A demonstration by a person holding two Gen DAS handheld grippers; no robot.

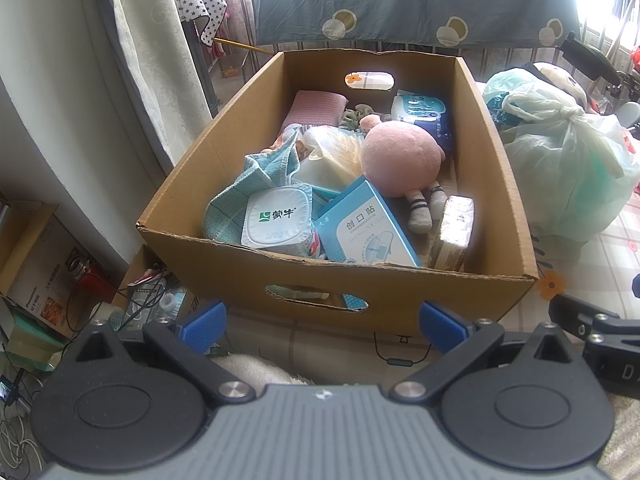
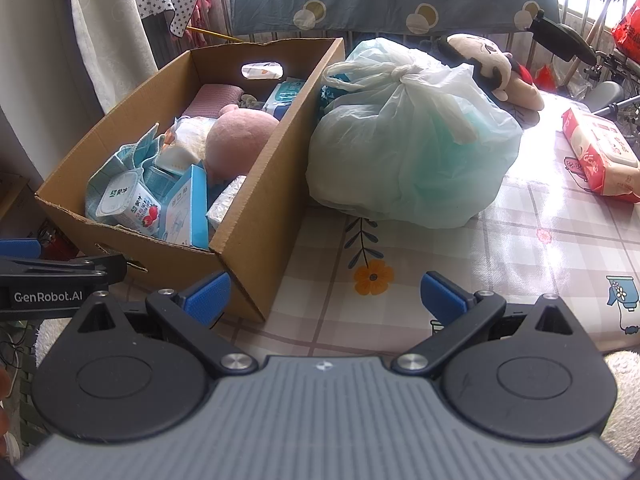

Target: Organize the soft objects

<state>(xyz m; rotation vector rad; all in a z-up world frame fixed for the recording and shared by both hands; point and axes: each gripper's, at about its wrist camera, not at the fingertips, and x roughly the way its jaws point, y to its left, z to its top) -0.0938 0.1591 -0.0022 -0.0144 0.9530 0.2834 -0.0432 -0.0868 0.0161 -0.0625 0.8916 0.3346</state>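
Both grippers hang empty with their blue pads spread wide: my left gripper [image 1: 322, 322] sits just short of the near wall of the cardboard box [image 1: 400, 296], facing its cut-out handle, and my right gripper [image 2: 324, 300] hovers over the checked tablecloth [image 2: 540, 248] by the box's near right corner. Inside the box I see the pink plush toy [image 1: 400, 156] lying with its long axis running from the far wall toward me, round head at the far end and striped legs pointing at the near right corner. Left of it a teal cloth [image 1: 256, 184] is bunched against the left side, with a yogurt cup [image 1: 278, 218] resting on it, lid tipped up toward me. A blue bandage carton [image 1: 368, 228] leans on the near wall between the cup and the toy's feet. A folded pink cloth [image 1: 316, 108] lies at the far left. From the right wrist view, a knotted plastic bag [image 2: 408, 140] stands touching the box's right wall, a dark-eared plush toy [image 2: 496, 68] lying behind it.
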